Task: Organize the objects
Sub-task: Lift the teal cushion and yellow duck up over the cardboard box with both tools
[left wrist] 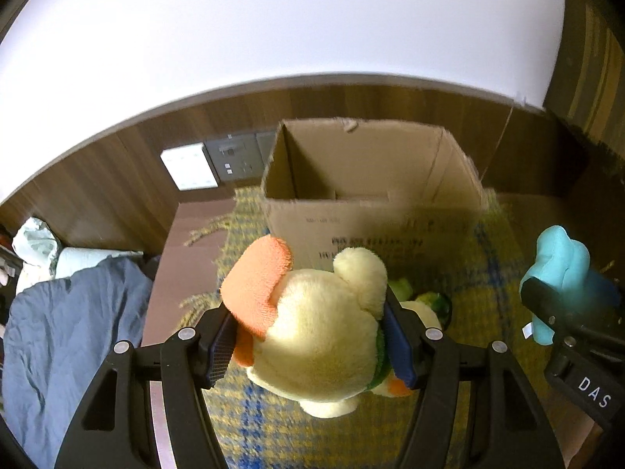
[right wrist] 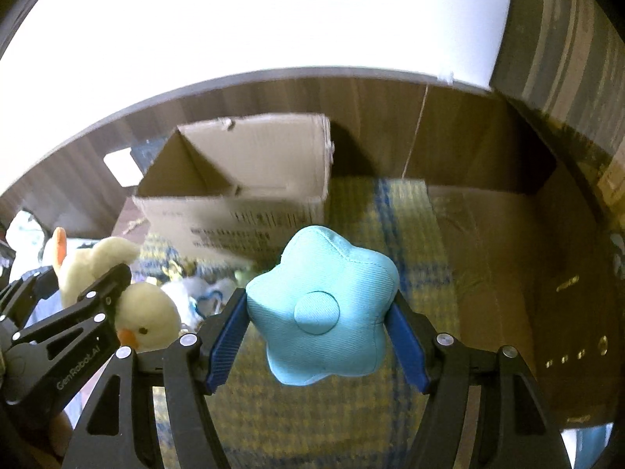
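My left gripper [left wrist: 312,336] is shut on a cream plush duck [left wrist: 320,332] with an orange bill, held above the yellow-and-blue rug [left wrist: 449,281]. Its blue pads press both sides of the toy. My right gripper [right wrist: 320,324] is shut on a turquoise star-shaped cushion [right wrist: 324,308], also lifted off the rug. Each view shows the other tool: the star cushion [left wrist: 558,273] at the right of the left wrist view, the duck [right wrist: 144,316] at the left of the right wrist view. An open cardboard box [left wrist: 371,179] stands ahead, seemingly with nothing in it.
More soft toys [right wrist: 203,293] lie on the rug before the box [right wrist: 234,191]; a green one [left wrist: 433,301] shows past the duck. A blue cloth [left wrist: 70,344] and pale bundles [left wrist: 39,242] are at left. Wood-panelled wall [left wrist: 117,179] with sockets [left wrist: 230,156] stands behind.
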`<action>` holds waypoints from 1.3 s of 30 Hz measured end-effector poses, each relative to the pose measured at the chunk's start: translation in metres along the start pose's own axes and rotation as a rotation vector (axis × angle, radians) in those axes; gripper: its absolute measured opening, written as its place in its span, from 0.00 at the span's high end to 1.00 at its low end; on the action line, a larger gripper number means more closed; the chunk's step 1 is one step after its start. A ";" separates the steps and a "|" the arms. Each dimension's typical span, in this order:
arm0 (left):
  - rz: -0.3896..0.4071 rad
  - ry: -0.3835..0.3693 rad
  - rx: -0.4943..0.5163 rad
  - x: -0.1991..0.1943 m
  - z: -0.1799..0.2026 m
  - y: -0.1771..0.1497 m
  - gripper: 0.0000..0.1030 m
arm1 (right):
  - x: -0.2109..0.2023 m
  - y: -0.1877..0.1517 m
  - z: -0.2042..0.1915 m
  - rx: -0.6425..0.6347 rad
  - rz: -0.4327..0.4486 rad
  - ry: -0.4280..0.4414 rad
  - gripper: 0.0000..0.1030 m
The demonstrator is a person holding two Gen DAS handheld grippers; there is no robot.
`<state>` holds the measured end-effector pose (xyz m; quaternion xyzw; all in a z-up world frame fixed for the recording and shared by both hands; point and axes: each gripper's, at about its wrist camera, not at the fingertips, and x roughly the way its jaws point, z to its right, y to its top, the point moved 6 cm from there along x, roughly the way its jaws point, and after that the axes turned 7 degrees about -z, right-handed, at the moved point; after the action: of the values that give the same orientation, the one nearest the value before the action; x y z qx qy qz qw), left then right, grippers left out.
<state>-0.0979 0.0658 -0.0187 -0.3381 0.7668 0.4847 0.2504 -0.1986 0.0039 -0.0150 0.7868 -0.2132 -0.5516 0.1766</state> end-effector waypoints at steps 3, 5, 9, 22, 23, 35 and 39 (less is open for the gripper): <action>0.029 -0.001 -0.010 -0.008 -0.005 0.013 0.37 | -0.008 0.013 -0.004 -0.002 0.028 -0.001 0.34; 0.048 -0.003 -0.015 -0.013 -0.009 0.023 0.37 | -0.013 0.023 -0.007 -0.003 0.047 -0.001 0.34; 0.083 -0.007 -0.019 -0.022 -0.014 0.041 0.37 | -0.019 0.041 -0.014 -0.007 0.079 -0.001 0.34; 0.153 -0.020 -0.046 -0.013 -0.029 0.109 0.37 | -0.027 0.112 -0.026 -0.007 0.169 -0.018 0.33; 0.154 -0.014 -0.048 -0.009 -0.031 0.114 0.37 | -0.025 0.115 -0.028 -0.009 0.170 -0.020 0.33; 0.149 -0.035 -0.048 0.020 -0.036 0.141 0.37 | 0.015 0.147 -0.037 -0.011 0.141 -0.007 0.33; 0.152 -0.044 -0.041 0.024 -0.034 0.149 0.36 | 0.022 0.153 -0.038 -0.017 0.135 -0.007 0.33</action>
<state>-0.2289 0.0728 0.0636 -0.2735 0.7745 0.5252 0.2226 -0.1776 -0.1356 0.0584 0.7672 -0.2617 -0.5430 0.2193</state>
